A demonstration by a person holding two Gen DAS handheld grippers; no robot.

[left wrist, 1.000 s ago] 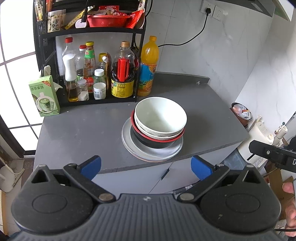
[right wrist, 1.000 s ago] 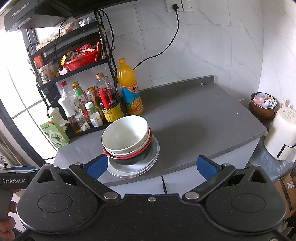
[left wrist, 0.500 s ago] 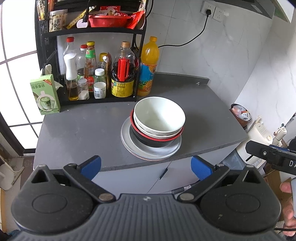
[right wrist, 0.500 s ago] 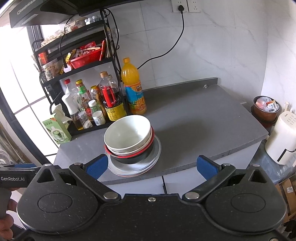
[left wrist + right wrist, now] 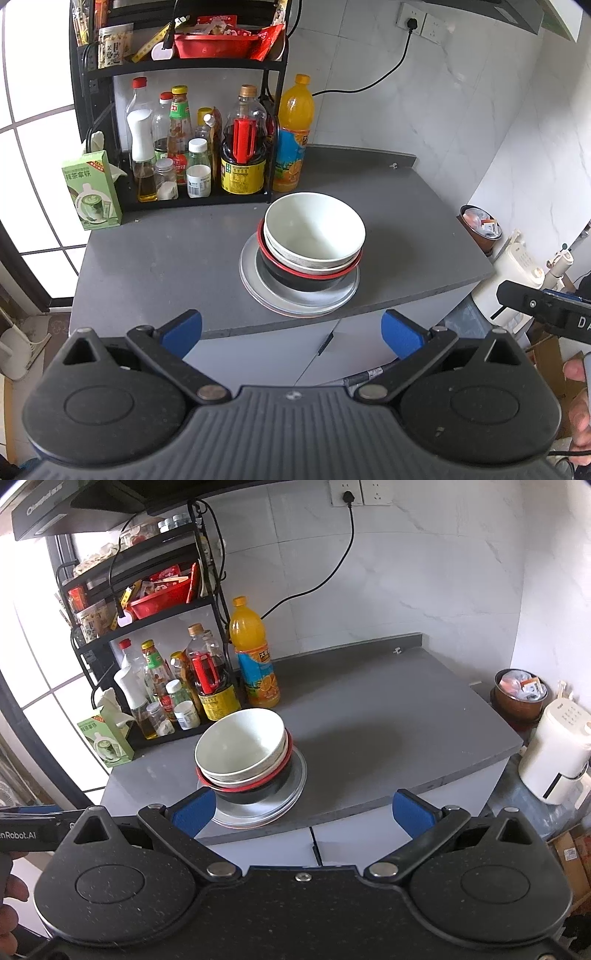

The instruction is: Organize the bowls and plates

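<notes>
Stacked bowls (image 5: 314, 240) on plates (image 5: 299, 295), countertop (image 5: 166, 266): ahead of both wide-open, empty grippers, left gripper (image 5: 291, 332) and right gripper (image 5: 303, 812), neither clearly nearer.

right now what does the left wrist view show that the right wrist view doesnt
Only the left wrist view shows the other gripper's black body at the right edge, and the floor under the window. Only the right wrist view shows the white kettle and the range hood. Both show the white bowl nested in stacked bowls on the plates, the orange bottle, the bottle rack and the green box. Both jaws stand open, empty.
</notes>
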